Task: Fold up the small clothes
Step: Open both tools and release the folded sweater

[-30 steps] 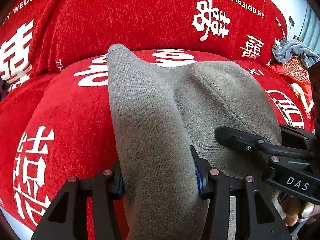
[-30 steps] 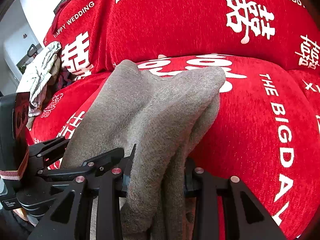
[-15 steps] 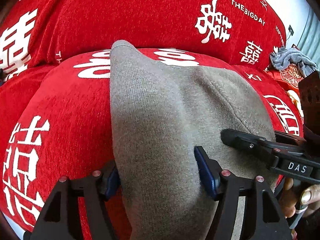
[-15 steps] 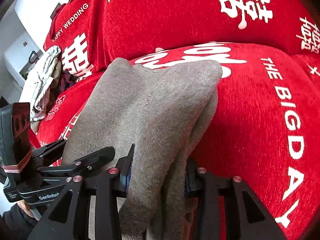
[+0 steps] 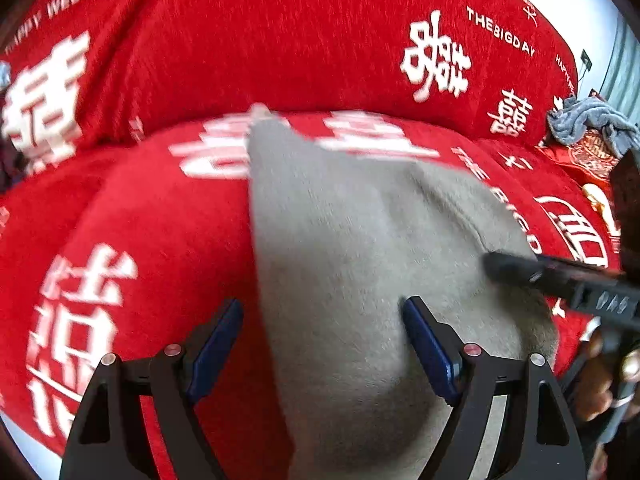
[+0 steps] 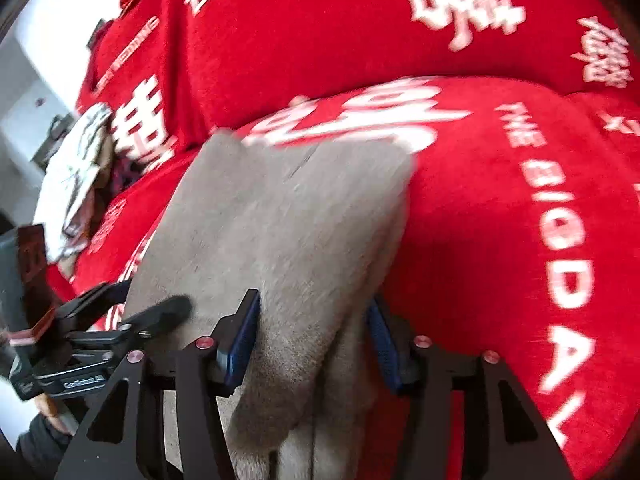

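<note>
The left gripper (image 5: pixel 322 322) is seen with its blue pads (image 5: pixel 218 344) spread wide and clear of the cloth; its jaws have just been opening, and the grey garment (image 5: pixel 352 280) lies between them unpressed, with a strip of red showing between the left pad and the cloth's edge. The right gripper (image 6: pixel 312 328) has likewise just been opening; a fold of the same grey garment (image 6: pixel 288 220) passes between its blue pads (image 6: pixel 242 340), which stand close against the cloth, though blur leaves it unsettled whether they press on it. The garment is laid, folded, on the seat of a sofa covered by a red cover (image 5: pixel 160 220) printed with white characters. Each gripper is visible at the edge of the other's view. A grey-blue cloth (image 5: pixel 588 118) lies on the sofa's far end, and a pale cloth (image 6: pixel 76 168) is heaped at the opposite end.
</note>
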`<state>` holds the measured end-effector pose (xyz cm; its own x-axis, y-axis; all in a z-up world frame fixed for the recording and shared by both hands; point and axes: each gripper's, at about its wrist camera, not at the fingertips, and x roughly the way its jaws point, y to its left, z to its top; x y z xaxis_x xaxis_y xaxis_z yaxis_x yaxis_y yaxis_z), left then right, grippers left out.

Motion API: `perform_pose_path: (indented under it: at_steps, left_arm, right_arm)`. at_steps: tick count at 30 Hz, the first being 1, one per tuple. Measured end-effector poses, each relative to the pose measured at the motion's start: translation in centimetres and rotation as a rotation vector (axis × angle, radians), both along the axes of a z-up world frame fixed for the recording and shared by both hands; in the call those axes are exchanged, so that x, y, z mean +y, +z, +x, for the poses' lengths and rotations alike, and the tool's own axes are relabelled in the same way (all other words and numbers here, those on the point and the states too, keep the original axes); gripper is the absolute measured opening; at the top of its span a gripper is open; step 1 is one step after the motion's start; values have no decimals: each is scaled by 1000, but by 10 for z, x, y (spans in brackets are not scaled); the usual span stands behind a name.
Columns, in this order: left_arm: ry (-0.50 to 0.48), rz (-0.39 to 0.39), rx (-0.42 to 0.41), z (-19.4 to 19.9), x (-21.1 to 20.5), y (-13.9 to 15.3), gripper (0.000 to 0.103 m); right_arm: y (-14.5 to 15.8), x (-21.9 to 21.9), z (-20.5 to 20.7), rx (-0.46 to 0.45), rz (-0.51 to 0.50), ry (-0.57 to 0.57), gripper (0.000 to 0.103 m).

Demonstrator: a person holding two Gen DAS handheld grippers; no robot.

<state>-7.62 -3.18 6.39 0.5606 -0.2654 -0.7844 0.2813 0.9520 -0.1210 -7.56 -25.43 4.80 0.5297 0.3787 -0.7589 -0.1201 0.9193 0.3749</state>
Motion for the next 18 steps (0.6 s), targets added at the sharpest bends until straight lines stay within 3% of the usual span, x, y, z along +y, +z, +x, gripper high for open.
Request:
perform_pose_path:
  at_steps: [3, 7, 13, 18]
  left_arm:
    - [37, 21, -3, 15, 8, 6, 83]
    - [88, 63, 33, 44, 10, 5, 83]
    - [95, 172, 66, 70, -4, -11, 83]
    - [90, 171, 80, 80, -5, -21, 83]
  right_arm:
    - [25, -13, -2, -77, 29, -54, 56]
    - [37, -2, 14, -97, 30, 1, 56]
    - [15, 16, 46, -26, 8, 59, 56]
    - [-6, 4, 70, 36, 36, 31, 55]
